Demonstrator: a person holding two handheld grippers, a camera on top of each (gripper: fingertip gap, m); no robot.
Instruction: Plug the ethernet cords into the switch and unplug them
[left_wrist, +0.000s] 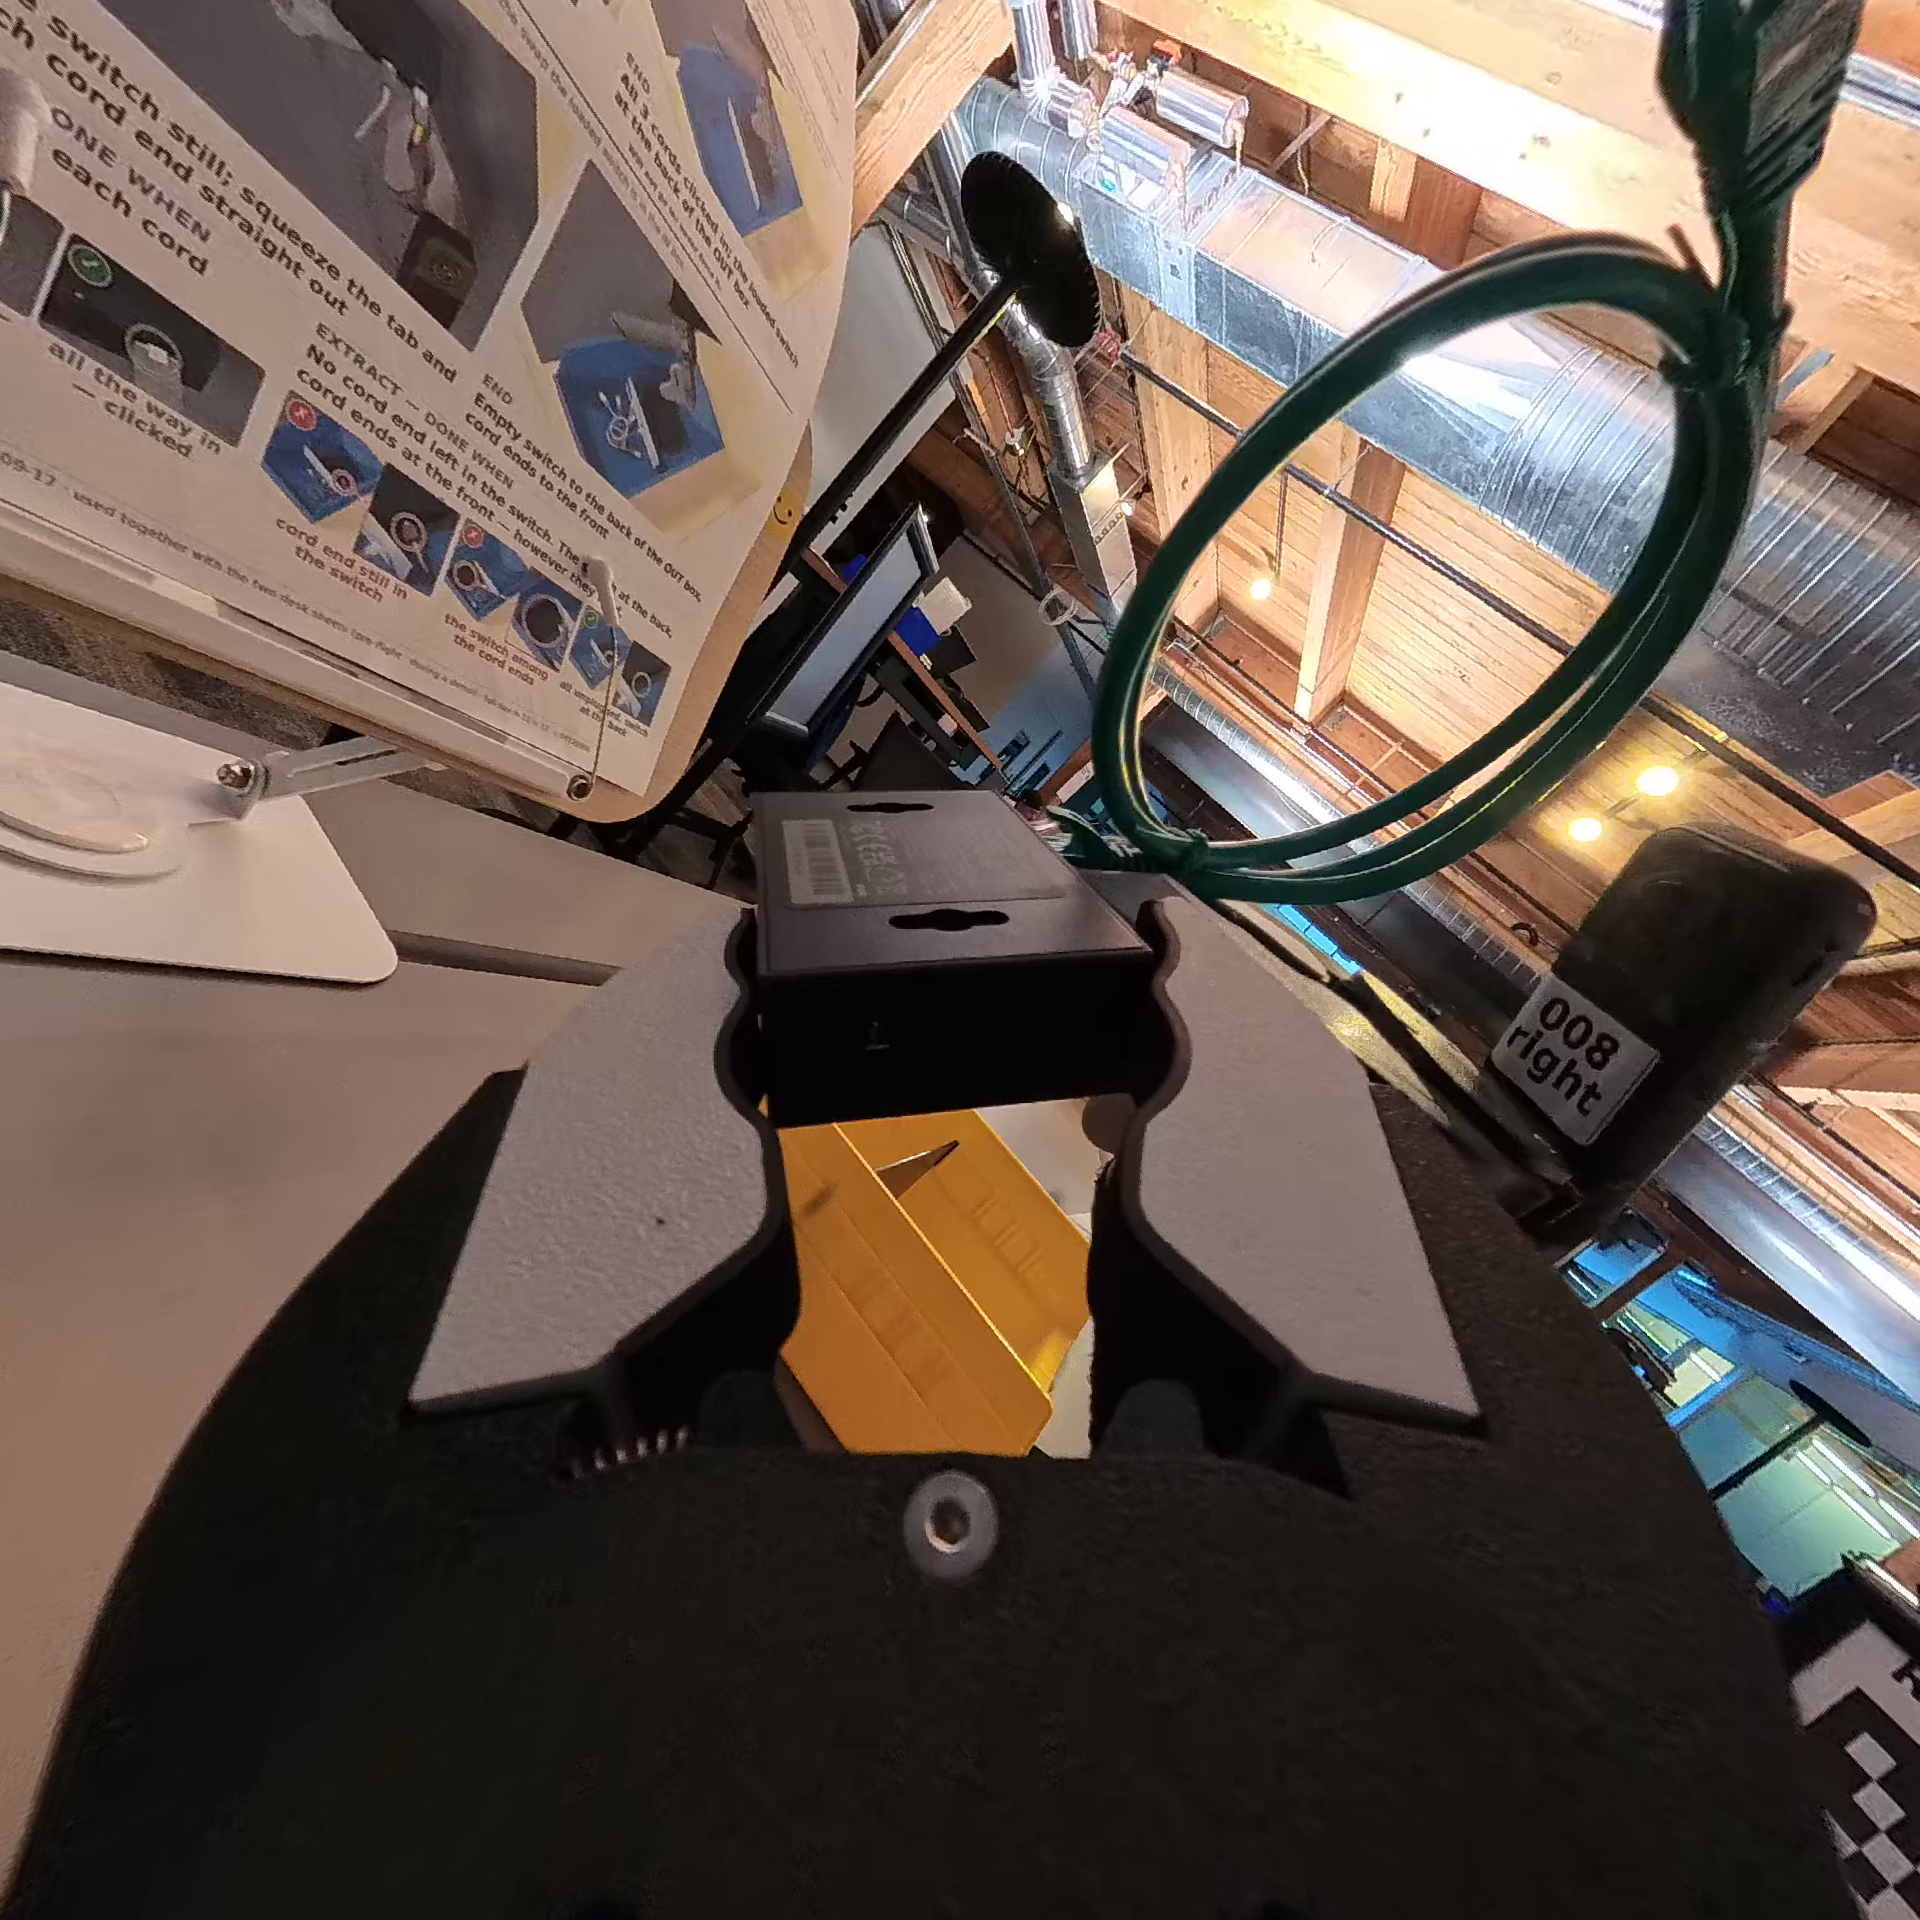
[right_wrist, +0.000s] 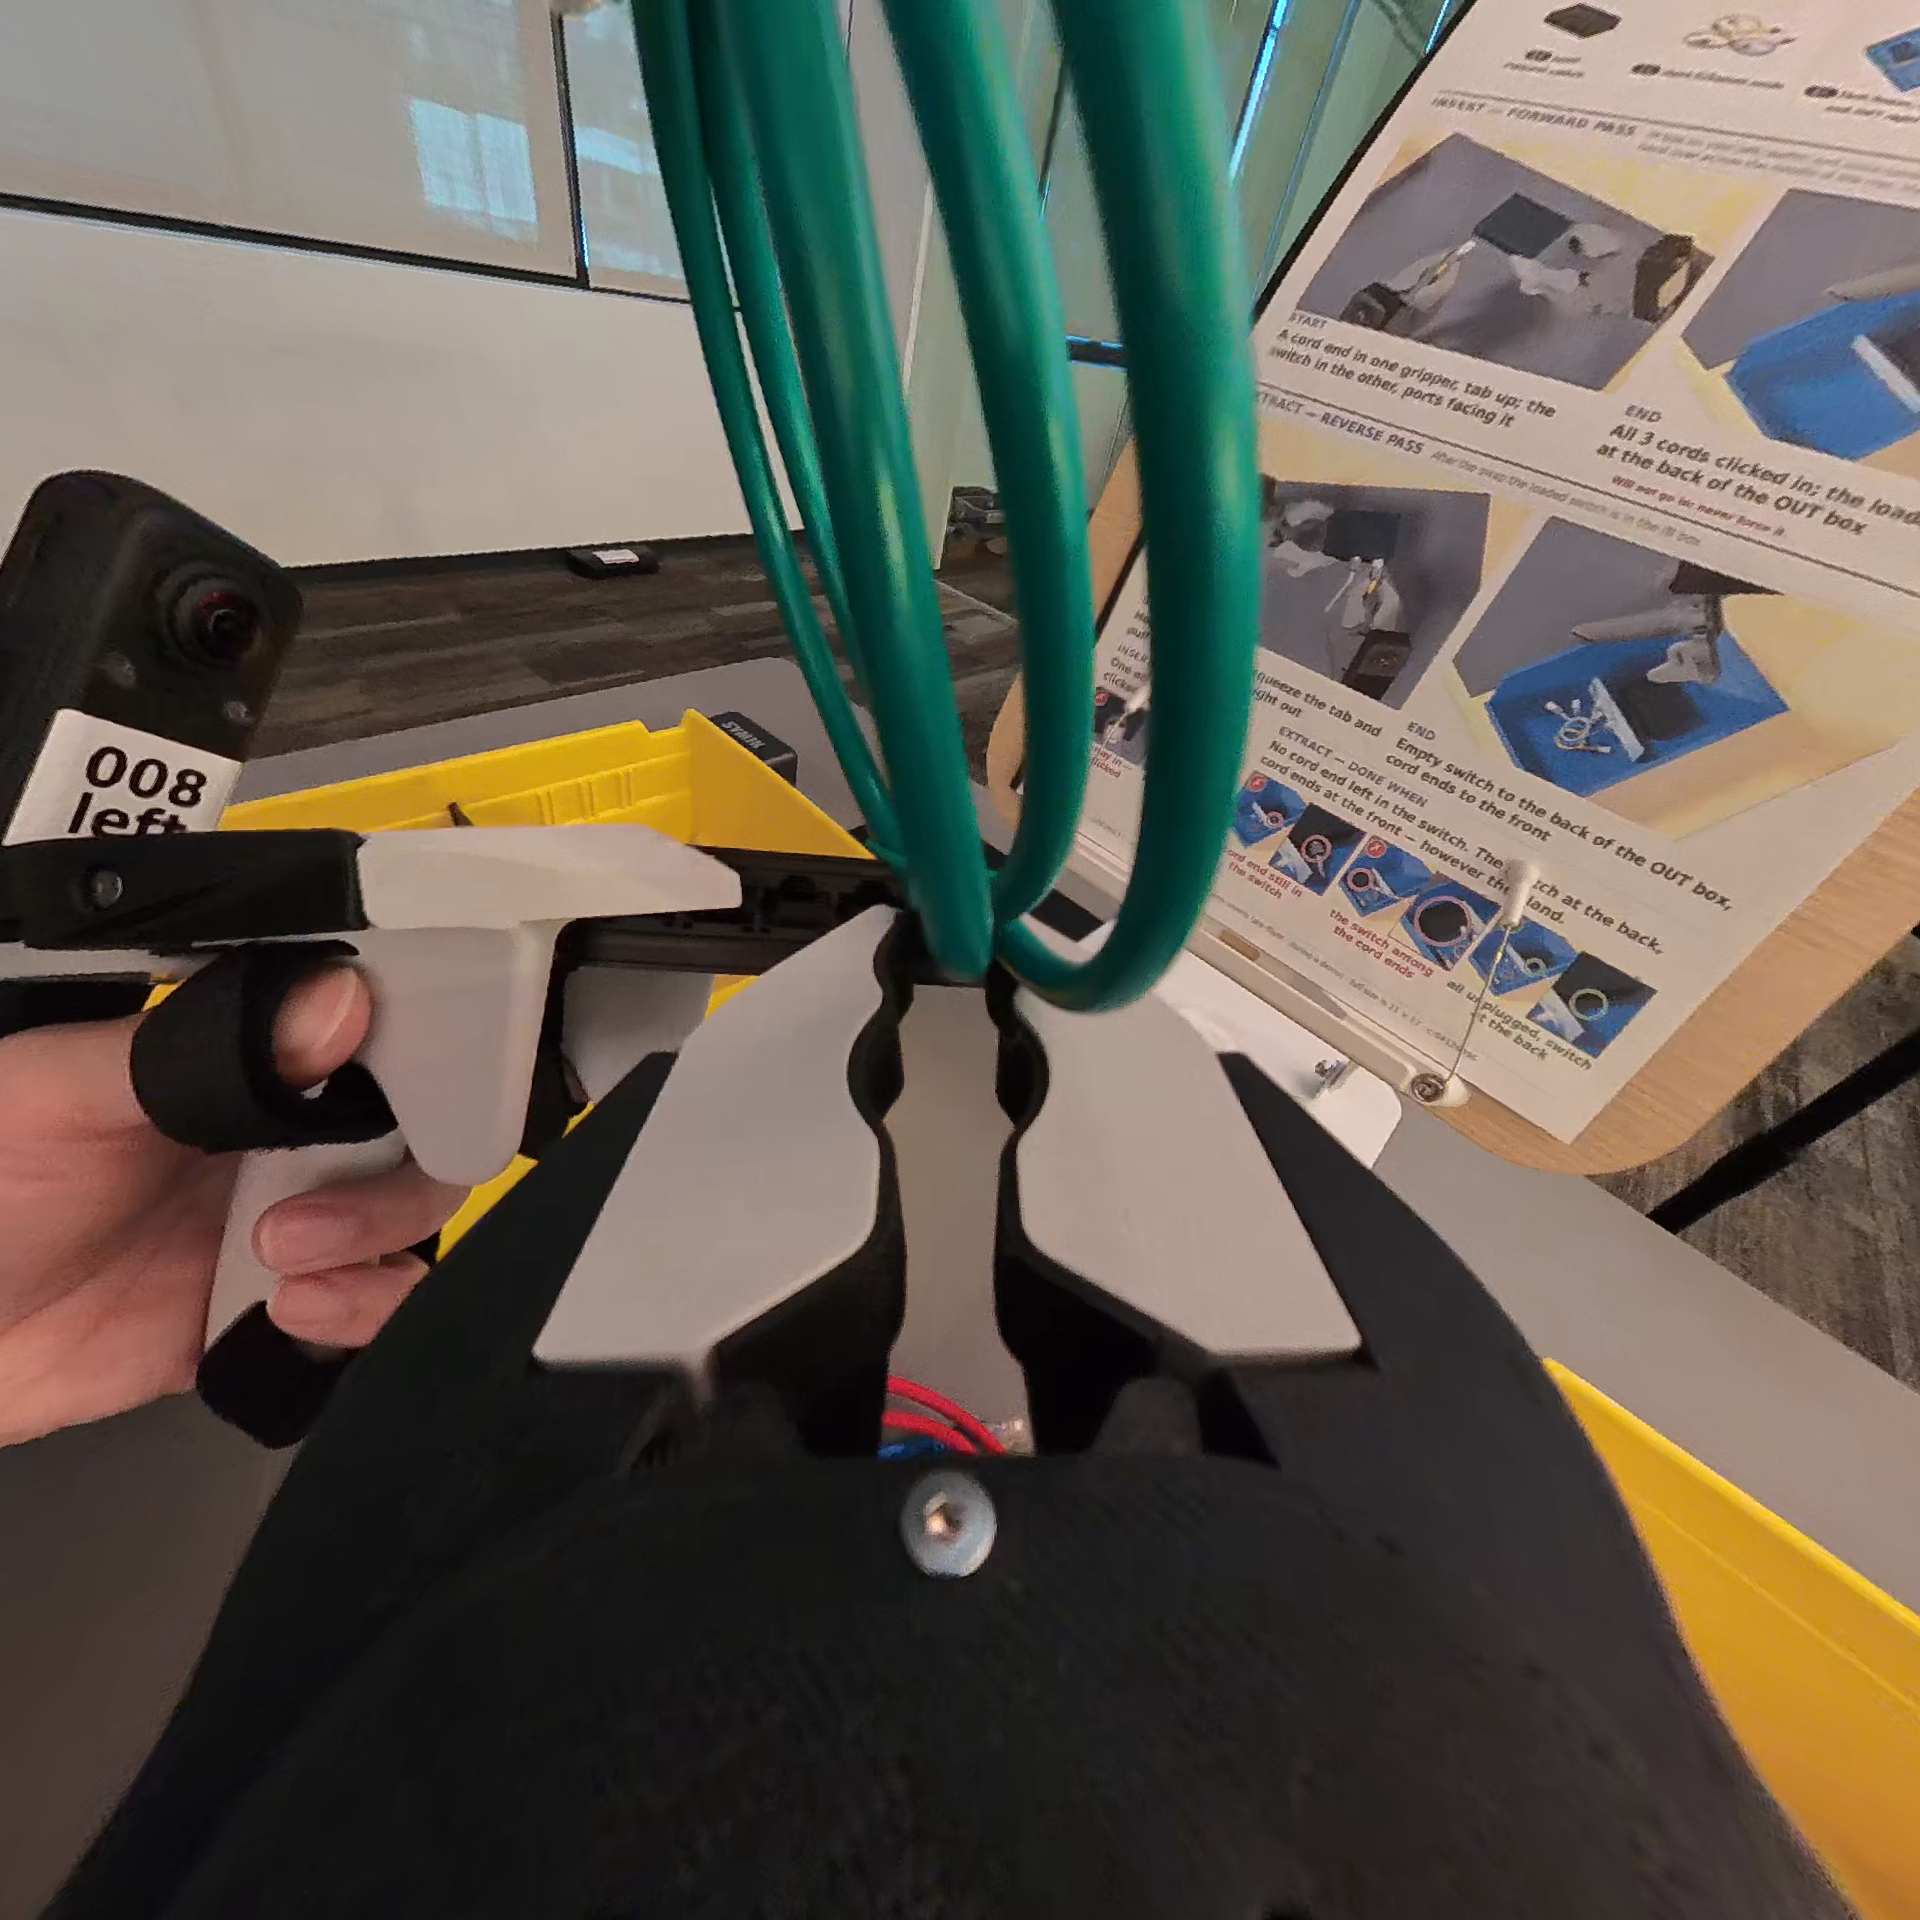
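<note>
My left gripper (left_wrist: 951, 977) is shut on the black switch (left_wrist: 935, 894) and holds it flat above a yellow bin, label side towards the camera. A green ethernet cord (left_wrist: 1455, 582), tied in a coil, hangs in the air to the right of the switch. One end (left_wrist: 1096, 836) meets the switch's far right corner. Whether it is seated in a port is hidden. My right gripper (right_wrist: 945, 966) is shut on that cord end, and the green loops (right_wrist: 935, 468) rise from its tips. The switch (right_wrist: 769, 914) shows edge-on to the left, held between the left gripper's fingers (right_wrist: 540, 878).
A yellow bin (right_wrist: 582, 790) sits under the switch on the grey table (left_wrist: 156, 1143). A second yellow bin (right_wrist: 1766, 1662) is at lower right. An instruction sheet on a tilted board (right_wrist: 1558, 623) stands behind, on a white stand base (left_wrist: 208, 894). A hand (right_wrist: 104, 1247) holds the left gripper. Left tips to right tips: about 4 cm.
</note>
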